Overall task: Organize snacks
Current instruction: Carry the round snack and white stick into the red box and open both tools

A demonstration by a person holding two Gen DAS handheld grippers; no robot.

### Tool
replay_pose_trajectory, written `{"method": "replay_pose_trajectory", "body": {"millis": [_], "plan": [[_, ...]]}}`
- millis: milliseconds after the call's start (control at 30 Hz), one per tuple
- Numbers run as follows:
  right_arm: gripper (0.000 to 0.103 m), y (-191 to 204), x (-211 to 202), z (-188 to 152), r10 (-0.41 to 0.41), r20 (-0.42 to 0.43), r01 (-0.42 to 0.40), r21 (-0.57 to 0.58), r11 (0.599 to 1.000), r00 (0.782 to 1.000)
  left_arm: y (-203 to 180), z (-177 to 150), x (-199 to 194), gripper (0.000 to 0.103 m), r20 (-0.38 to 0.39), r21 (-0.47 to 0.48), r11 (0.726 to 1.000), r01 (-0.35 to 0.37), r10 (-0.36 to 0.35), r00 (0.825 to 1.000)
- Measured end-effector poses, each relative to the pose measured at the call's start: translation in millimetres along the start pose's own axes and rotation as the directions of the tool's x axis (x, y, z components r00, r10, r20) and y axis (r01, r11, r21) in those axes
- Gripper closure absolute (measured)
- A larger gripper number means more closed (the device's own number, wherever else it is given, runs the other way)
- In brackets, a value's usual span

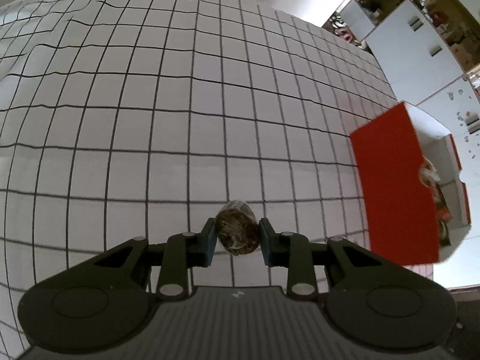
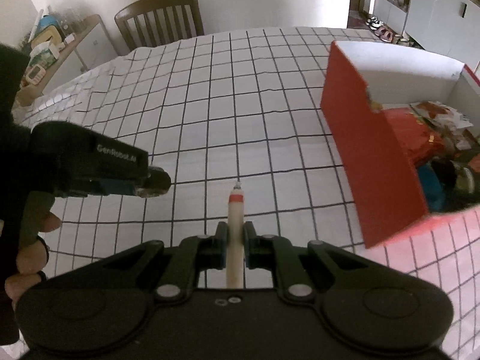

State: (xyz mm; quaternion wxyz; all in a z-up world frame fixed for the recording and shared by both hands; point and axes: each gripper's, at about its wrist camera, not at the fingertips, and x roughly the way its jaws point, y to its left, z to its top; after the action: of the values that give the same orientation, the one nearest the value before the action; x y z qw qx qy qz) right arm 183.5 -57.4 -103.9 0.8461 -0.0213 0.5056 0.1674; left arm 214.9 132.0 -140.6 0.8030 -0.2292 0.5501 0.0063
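Note:
My left gripper (image 1: 237,234) is shut on a small round brown snack in clear wrap (image 1: 238,232), held above the checked tablecloth (image 1: 180,105). The right wrist view shows that same left gripper (image 2: 151,184) at the left, with the brown snack (image 2: 157,183) at its tip. My right gripper (image 2: 235,240) is shut on a thin cream sausage stick (image 2: 235,210) with a red band near its far end. A red box (image 1: 396,186) with white inside walls stands to the right, and it holds several snack packets (image 2: 432,138).
A wooden chair (image 2: 159,18) stands at the table's far side. A sideboard with clutter (image 2: 51,51) is at the far left, white cabinets (image 2: 441,15) and shoes at the far right. A person's hand (image 2: 27,240) grips the left tool.

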Motion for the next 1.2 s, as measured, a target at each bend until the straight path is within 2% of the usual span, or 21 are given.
{"method": "replay_pose_trajectory", "body": {"millis": [367, 667, 967, 1200], "plan": [[0.094, -20, -60, -7, 0.021, 0.065, -0.022, 0.012, 1.000, 0.998, -30, -25, -49, 0.074, 0.058, 0.047, 0.998, 0.043, -0.045, 0.997], [0.094, -42, -100, -4, 0.062, 0.116, -0.065, 0.020, 0.998, 0.991, -67, -41, -73, 0.074, 0.084, 0.093, 0.993, 0.068, -0.076, 0.994], [0.094, -76, -122, 8, 0.063, 0.165, -0.066, 0.016, 0.998, 0.984, -119, -45, -89, 0.074, 0.112, 0.150, 0.985, 0.086, -0.103, 0.988], [0.094, -115, -131, 22, 0.055, 0.195, -0.060, 0.020, 0.998, 0.979, -166, -46, -85, 0.074, 0.113, 0.182, 0.980, 0.086, -0.108, 0.988]]}}
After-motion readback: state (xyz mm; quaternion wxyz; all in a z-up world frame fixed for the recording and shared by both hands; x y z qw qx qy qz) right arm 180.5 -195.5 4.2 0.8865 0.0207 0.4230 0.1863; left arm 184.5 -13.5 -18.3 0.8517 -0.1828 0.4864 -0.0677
